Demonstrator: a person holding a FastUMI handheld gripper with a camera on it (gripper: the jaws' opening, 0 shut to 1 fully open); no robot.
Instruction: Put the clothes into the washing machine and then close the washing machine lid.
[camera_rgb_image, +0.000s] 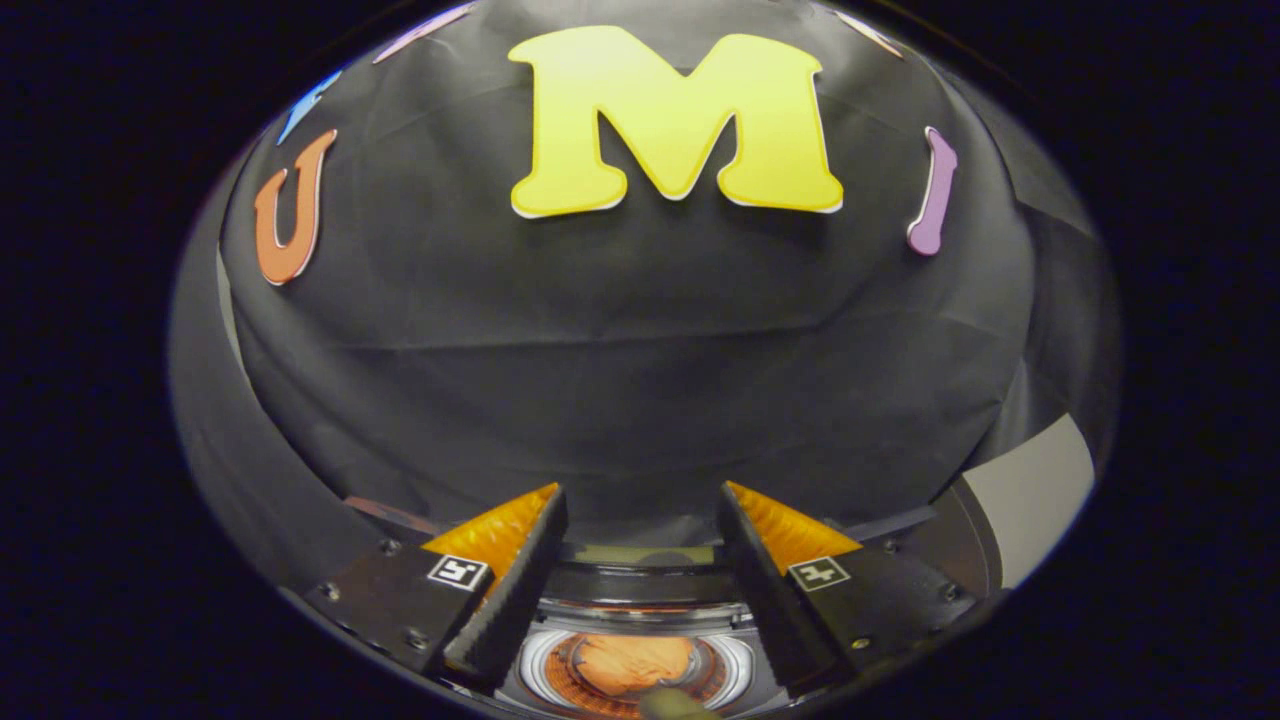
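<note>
Orange clothes (630, 665) lie bunched inside the round drum of the small washing machine (640, 600), seen from above with its opening uncovered, below and between the fingers. The gripper (640, 520) hangs over it, fingers spread wide apart, holding nothing, facing the black cloth wall (620, 380).

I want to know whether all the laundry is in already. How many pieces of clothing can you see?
1: an orange garment lies in the washer drum, below the open gripper, between its fingers. More may be hidden beneath it or out of frame.
</note>
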